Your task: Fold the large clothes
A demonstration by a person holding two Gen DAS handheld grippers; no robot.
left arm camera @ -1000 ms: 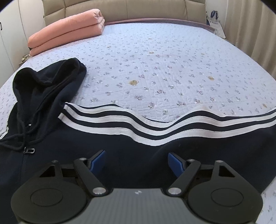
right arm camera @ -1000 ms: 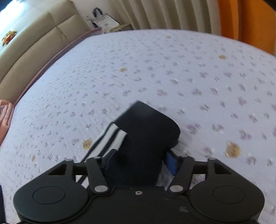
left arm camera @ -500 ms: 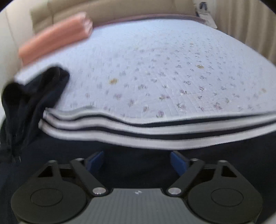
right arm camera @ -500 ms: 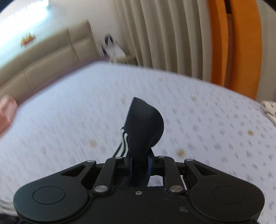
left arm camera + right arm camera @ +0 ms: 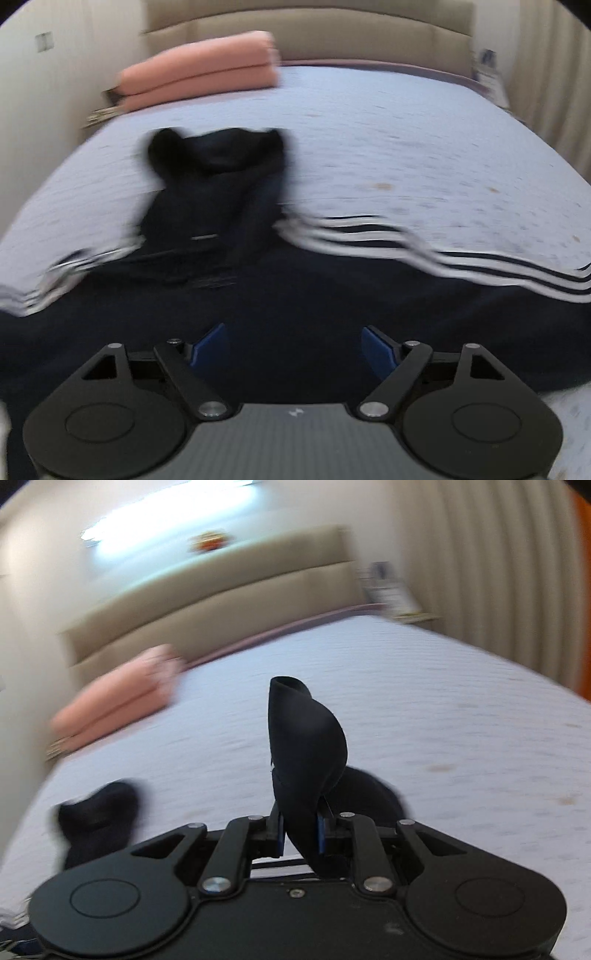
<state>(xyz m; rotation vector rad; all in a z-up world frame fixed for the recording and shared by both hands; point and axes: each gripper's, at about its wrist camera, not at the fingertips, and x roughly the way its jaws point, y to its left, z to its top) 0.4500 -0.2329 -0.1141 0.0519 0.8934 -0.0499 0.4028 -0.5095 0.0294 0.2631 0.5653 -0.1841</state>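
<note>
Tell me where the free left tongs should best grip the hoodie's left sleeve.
Probably the striped left sleeve near its outer end, coming from above: it lies flat on the bed, mirroring the cuff pinched by the right tongs. The left tongs are closing on nothing.

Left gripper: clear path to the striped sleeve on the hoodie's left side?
Probably yes. The left gripper hangs over the dark hoodie, nothing between its closing jaws. The striped sleeve lies uncovered on the bed to its left, nothing on top. Blur hides the sleeve's end.
</note>
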